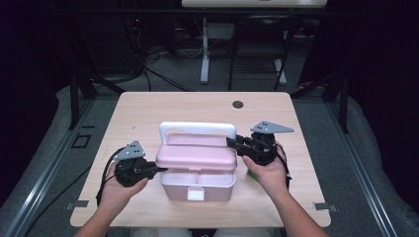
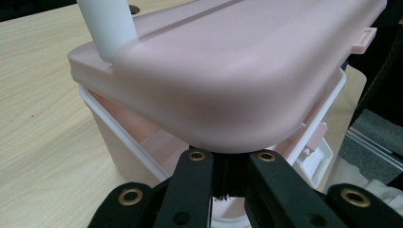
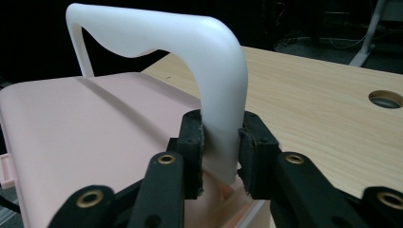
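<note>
Pale wood surface, dark room. Light, stiff, slick pink box: left tongs clamped on lid edge, right tongs clamped on white handle.

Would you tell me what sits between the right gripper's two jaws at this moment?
The white handle of the pink box stands between the right gripper's jaws, whose pads press its upright leg; the right gripper view shows this.
</note>
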{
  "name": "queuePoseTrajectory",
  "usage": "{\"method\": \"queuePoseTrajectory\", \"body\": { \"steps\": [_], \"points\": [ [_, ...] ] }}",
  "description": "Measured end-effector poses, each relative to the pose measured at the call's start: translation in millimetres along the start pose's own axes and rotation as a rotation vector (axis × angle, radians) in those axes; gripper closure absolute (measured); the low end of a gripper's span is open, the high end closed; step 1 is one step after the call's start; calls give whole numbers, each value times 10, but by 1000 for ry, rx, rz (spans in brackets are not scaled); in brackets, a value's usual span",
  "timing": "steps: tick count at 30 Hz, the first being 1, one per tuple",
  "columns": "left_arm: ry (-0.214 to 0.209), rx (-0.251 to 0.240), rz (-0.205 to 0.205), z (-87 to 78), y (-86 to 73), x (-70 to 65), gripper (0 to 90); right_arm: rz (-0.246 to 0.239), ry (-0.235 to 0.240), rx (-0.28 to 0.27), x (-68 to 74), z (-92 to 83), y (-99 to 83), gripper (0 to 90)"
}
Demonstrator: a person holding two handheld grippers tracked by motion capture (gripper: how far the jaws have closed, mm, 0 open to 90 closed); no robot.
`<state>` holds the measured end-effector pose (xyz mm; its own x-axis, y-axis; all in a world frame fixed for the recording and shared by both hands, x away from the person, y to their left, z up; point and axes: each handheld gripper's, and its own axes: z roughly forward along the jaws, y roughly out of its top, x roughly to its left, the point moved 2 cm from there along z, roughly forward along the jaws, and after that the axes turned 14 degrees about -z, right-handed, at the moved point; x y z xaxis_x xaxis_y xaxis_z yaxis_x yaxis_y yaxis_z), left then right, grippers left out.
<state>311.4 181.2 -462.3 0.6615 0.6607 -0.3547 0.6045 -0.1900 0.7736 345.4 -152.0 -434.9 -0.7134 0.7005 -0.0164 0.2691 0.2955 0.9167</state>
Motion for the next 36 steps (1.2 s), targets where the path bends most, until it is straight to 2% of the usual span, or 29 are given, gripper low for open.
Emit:
{"method": "queuePoseTrajectory", "body": {
  "steps": [2,6,14,19,28,30,36],
  "points": [
    [1,-1,0,3,-1,0,898,8,-3,-4,-21,-14,-1,681],
    [1,0,2,-1,10,1,898,10,-18,-6,-52,-77,-23,691],
    [6,-5,3,-22,90,-6,898,-23,-63,-21,-19,-295,-138,786],
    [16,-18,8,-40,192,-9,898,-13,-63,-13,14,-365,-272,868],
    [31,-25,14,-62,371,-2,898,-29,-42,19,137,-338,-447,900],
    [33,-25,13,-65,416,5,898,-40,-19,39,213,-281,-508,900],
    [38,-36,8,-62,483,17,898,-73,5,70,330,-163,-582,900]
  ]
}}
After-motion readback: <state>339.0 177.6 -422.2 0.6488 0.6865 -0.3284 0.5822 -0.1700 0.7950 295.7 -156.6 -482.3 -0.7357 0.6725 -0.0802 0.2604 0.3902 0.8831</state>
